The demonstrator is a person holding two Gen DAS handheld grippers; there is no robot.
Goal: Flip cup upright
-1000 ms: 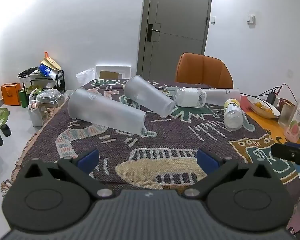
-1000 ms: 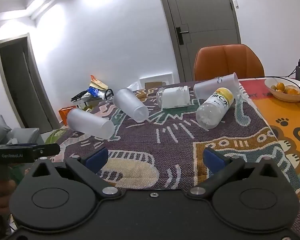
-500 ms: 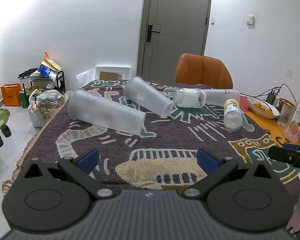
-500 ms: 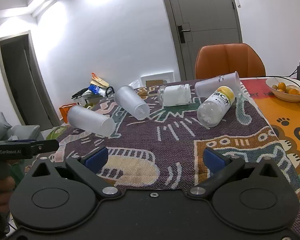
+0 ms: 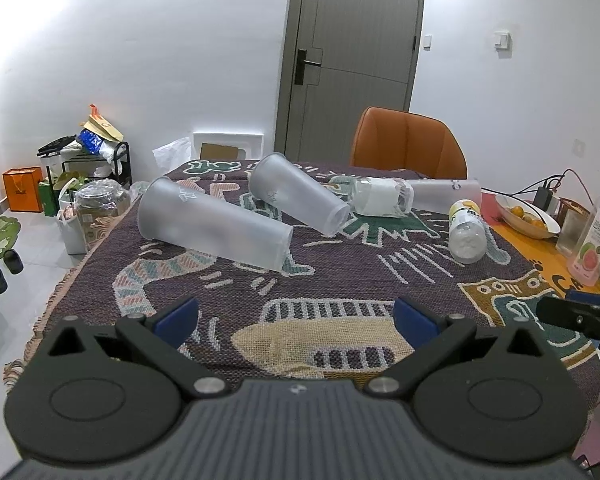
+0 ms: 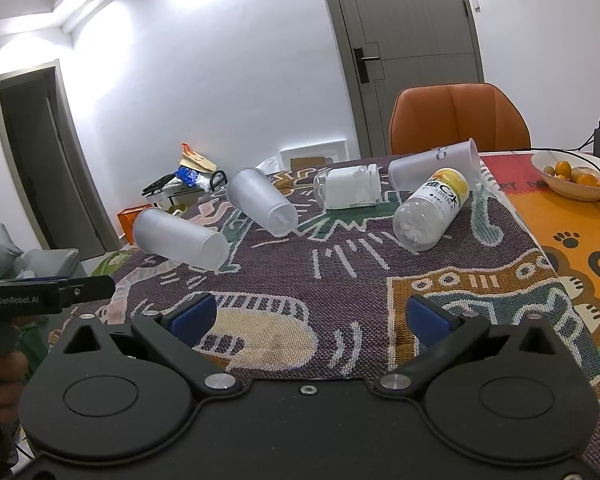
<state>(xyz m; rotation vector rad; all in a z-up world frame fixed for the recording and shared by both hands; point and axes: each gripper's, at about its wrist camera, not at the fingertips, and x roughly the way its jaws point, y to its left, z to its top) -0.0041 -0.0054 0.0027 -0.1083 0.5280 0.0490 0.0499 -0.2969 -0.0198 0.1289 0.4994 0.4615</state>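
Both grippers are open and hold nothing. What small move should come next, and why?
Probably ease the left gripper forward toward the nearest cup. That cup lies on its side on the blanket, just ahead of the open blue fingers and apart from them. The right gripper is open too, with nothing between its fingers.

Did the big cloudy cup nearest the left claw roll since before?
No. The cloudy cup lies on its side over the same patterns of the blanket as earlier.
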